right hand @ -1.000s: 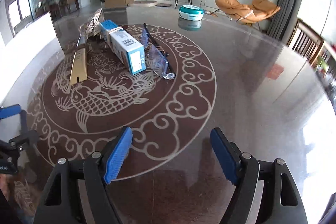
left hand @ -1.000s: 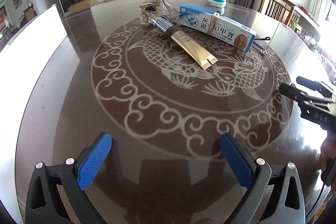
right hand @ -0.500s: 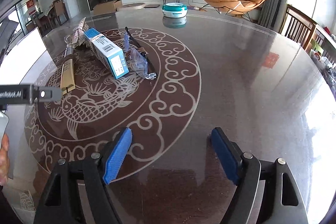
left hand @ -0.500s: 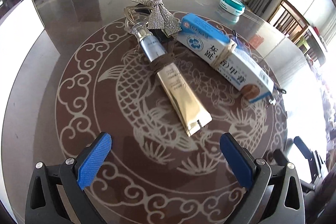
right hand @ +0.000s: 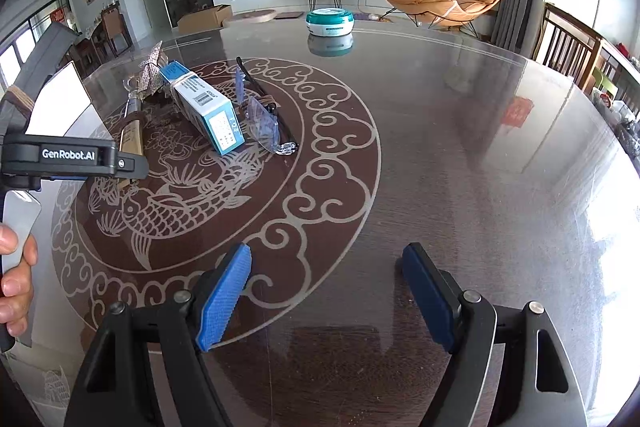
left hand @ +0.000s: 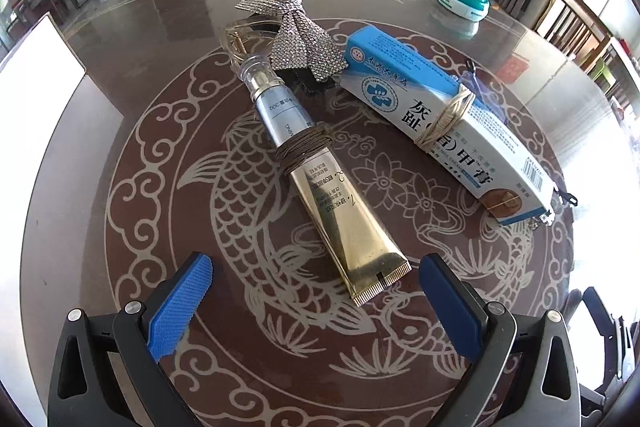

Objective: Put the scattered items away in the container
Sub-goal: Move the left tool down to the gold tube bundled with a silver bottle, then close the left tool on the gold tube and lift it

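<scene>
A long gold and silver cream tube (left hand: 320, 183) with brown cord wound round its middle lies flat on the dark shiny desk (left hand: 120, 131), on the fish picture. Its flat crimped end points at the left hand-held gripper (left hand: 316, 303) and sits between the two blue pads, but nothing touches it. Just beside the tube's clear cap lies a sparkly silver bow hair clip (left hand: 298, 31). To the right of the tube, a little apart, lies a long blue and white cardboard box (left hand: 440, 115) tied with string. Behind the box lie clear glasses with black arms (right hand: 260, 111), close against it.

A round white and teal container with its lid on (right hand: 330, 21) stands near the far edge of the desk, well apart from the other things. The desk between them is wide and bare, so there is lots of room to move on the right side. A white board (left hand: 28, 131) lies along the left edge.

The left hand-held gripper is spread wide and holds nothing. The right hand-held gripper (right hand: 326, 299) hangs over bare desk, also spread wide and holding nothing.
</scene>
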Motion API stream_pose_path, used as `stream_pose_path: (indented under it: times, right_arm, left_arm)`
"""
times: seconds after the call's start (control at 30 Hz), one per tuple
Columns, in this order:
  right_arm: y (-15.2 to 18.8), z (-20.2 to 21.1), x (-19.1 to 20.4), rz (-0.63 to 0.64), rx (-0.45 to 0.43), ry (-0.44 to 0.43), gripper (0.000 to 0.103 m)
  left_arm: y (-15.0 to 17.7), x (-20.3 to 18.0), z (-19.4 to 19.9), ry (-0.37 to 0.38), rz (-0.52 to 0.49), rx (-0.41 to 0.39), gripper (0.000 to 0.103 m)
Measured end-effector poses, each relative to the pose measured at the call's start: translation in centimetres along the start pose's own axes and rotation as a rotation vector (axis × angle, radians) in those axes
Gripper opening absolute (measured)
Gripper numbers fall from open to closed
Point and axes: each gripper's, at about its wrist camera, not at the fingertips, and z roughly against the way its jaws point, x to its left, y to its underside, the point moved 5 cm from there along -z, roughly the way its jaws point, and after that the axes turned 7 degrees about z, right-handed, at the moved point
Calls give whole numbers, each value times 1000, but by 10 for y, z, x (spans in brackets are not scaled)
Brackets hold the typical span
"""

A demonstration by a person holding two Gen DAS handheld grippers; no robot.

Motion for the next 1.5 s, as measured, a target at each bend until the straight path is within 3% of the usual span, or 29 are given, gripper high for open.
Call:
stream_pose_path:
  times: [0.63, 0.9, 0.93, 1.0, 1.03, 1.1, 1.13, 1.27, 1.4, 1.5]
  right_arm:
    - [-2, 1, 5, -11, -6, -9, 79]
    - [-2, 1, 5, -11, -6, -9, 79]
    - [-2, 1, 5, -11, -6, -10, 79]
    - [-2, 1, 6, -11, -6, -10, 79]
    - [-2, 1, 6, -11, -6, -10, 79]
    - [-2, 1, 6, -11, -6, -10, 79]
    - [-2, 1, 6, -11, -6, -9, 79]
    - [-1, 2, 5, -14, -6, -7, 79]
    - [0, 4, 6, -15, -4, 2, 79]
    - [0, 4, 8, -8, -4, -4, 79]
  left_arm:
    - [-27, 1, -9, -32, 58, -8, 103]
    - [-54, 31, -15, -37, 79, -34, 103]
    - [-54, 33, -14, -30, 55, -47, 101]
    - [-48, 40, -4, -17, 25, -104, 71]
    - [-46, 43, 0, -11, 20, -122, 64]
    - [-40, 50, 7, 3, 0, -142, 36]
    - [-35, 55, 10, 16, -14, -143, 31]
    - [-9, 71, 21, 82, -108, -134, 29]
    - [30, 92, 41, 85, -237, -124, 29]
    - [59, 110, 55, 89, -276, -125, 30]
